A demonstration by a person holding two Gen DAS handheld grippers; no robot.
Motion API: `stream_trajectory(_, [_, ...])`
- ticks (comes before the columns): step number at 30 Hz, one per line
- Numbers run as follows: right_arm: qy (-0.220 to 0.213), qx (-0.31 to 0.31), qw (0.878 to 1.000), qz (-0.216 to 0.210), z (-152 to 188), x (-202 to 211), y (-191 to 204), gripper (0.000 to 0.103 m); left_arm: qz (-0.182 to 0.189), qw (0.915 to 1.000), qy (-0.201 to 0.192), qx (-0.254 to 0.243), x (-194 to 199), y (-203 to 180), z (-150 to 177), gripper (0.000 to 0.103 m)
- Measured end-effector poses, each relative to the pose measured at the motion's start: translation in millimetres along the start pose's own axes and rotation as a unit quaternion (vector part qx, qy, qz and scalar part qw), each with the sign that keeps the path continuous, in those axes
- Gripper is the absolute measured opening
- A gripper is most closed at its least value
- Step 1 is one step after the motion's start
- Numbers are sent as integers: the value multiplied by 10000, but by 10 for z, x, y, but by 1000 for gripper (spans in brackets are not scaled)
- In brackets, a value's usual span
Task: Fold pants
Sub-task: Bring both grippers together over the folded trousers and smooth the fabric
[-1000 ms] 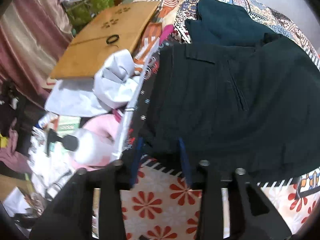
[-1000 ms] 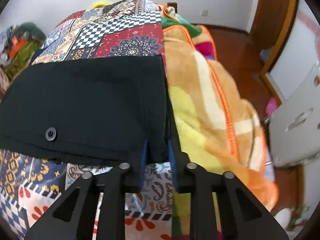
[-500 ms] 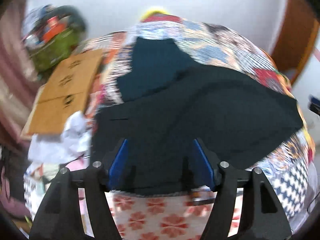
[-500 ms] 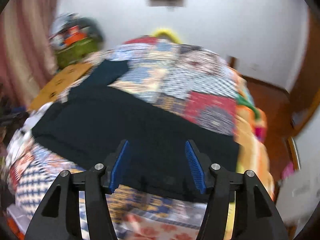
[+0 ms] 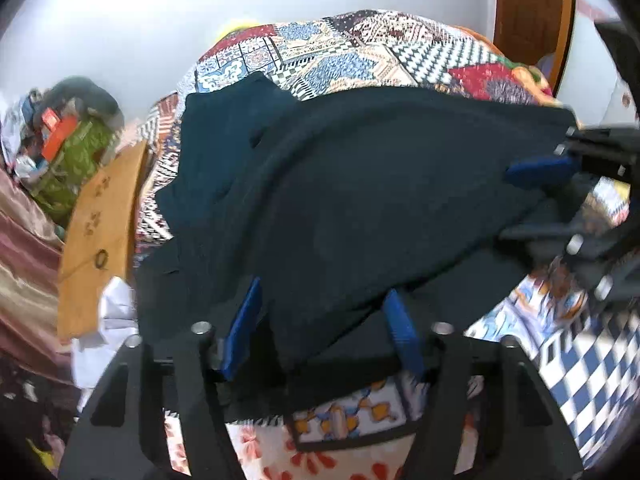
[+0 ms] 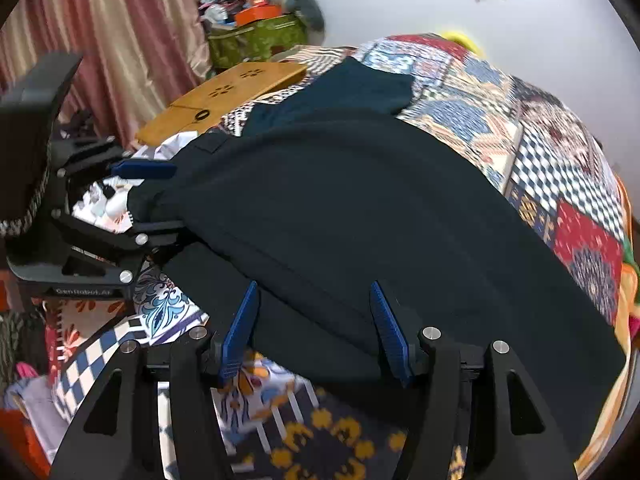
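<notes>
The dark navy pants [image 5: 360,184] lie folded over on the patchwork bedspread [image 5: 352,48]; they also fill the middle of the right wrist view [image 6: 380,216]. My left gripper [image 5: 324,328] is open, its blue pads apart over the near edge of the pants. My right gripper [image 6: 316,332] is open too, its pads spread over the pants' near edge. Each gripper shows in the other's view: the right one at the pants' right end [image 5: 536,200], the left one at the left end [image 6: 156,196]. Neither holds cloth.
A brown cardboard sheet [image 5: 100,216] and white paper [image 5: 108,312] lie left of the bed. A green bag with clutter [image 6: 256,40] stands by the red curtain [image 6: 120,32]. An orange blanket [image 6: 624,320] hangs at the bed's right side.
Both grippers were shut on the pants' edge one second ago; they have opened, let go and pulled back. The views have swung so that each gripper faces the other across the pants.
</notes>
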State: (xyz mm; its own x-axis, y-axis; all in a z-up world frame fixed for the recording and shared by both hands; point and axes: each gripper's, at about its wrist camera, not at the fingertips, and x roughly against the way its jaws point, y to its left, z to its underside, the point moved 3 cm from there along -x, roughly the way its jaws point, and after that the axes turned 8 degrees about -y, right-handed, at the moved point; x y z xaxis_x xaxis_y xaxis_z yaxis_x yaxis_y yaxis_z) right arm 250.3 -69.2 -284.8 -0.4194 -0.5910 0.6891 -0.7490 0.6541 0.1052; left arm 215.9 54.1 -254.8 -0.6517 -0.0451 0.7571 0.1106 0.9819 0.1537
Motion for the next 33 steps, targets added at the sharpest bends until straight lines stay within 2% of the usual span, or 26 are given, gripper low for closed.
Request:
stream_trajectory(2, [18,0,10000,-63,-35,-13,39,53,169,9998,1,140,-26,5,-48,31])
stream_trajectory(5, [-23,47,9999,-140,-49,-2,101,42,166,9996,-90,209,-20,-17,-98,21])
stream_trajectory(7, [-63,167,9997,-163,-52,-2,157,34,199,9993,-112,290,-6,-10,-116,19])
stream_trajectory(11, [-221,483,9985,-141,-77,34,271,9,382,9981,-178,459,110,20,-149,13])
stream_trajectory(18, [-462,519,9973,-223,-115,262,323,3,516,9966,-320,552,321,-13,-163,5])
stream_trajectory(20, [-461,482,9973,-293,-92,330,334,3,564,9955,-421,632,387,-26,-163,0])
stream_trajectory(24, [-396,464,9980,-175,-25,364,326,3,448,9959,-635,457,508,-94,-209,0])
stream_trajectory(27, [-329,402,9987,-12,-7,365,298,6,454,9971,-494,348,468,-102,-185,7])
stream_trajectory(29, [-275,303,9991,-85,-5,355,280,20,417,9980,-329,331,401,-78,-134,22])
stream_trajectory(31, [-276,290,9992,-69,-11,327,266,29,404,9983,-195,372,327,-42,-73,35])
stream_trajectory(33, [-180,301,9994,-30,-12,251,249,30,412,9984,-122,374,259,-20,-9,40])
